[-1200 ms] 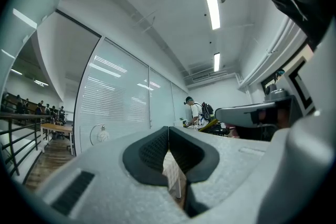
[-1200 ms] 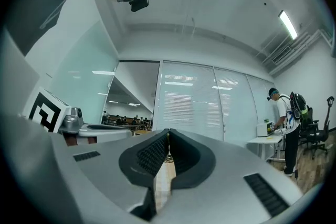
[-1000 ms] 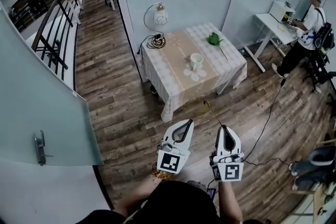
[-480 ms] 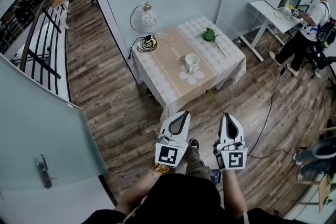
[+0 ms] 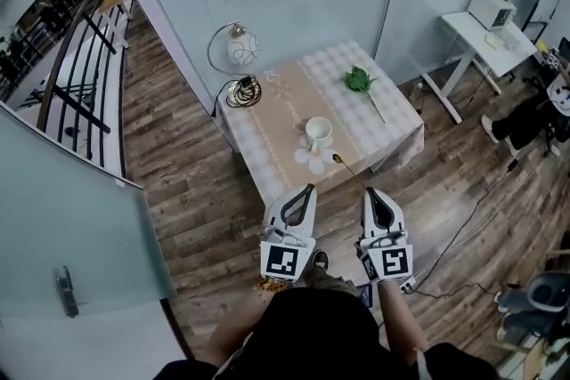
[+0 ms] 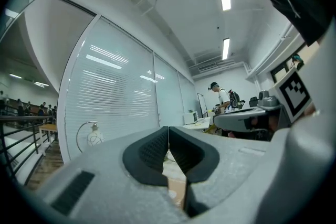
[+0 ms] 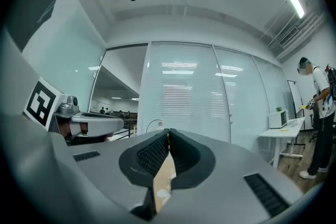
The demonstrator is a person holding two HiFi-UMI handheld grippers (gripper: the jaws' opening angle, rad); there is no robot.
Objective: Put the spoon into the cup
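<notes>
A white cup (image 5: 318, 132) stands on a flower-shaped mat near the front of a small table (image 5: 272, 147) covered with a checked cloth. My right gripper (image 5: 368, 191) is shut on the handle of a thin golden spoon (image 5: 350, 172). The spoon's bowl points forward and reaches the table's front edge, short of the cup. In the right gripper view the right gripper (image 7: 168, 135) shows its jaws pressed together. My left gripper (image 5: 309, 189) hangs beside it, shut and holding nothing. The left gripper (image 6: 168, 131) also looks shut in its own view. Both are over the wooden floor in front of the table.
On the table are a round lamp (image 5: 233, 49), a coiled cable (image 5: 239, 91) and a green artificial flower (image 5: 359, 80). A white desk (image 5: 488, 31) stands at the right, with a person (image 5: 548, 107) near it. A glass door (image 5: 71, 218) is at my left.
Both grippers and the spoon have come nearer to the table, whose front edge now lies just beyond the jaws. The person at the right has shifted toward the frame's edge.
</notes>
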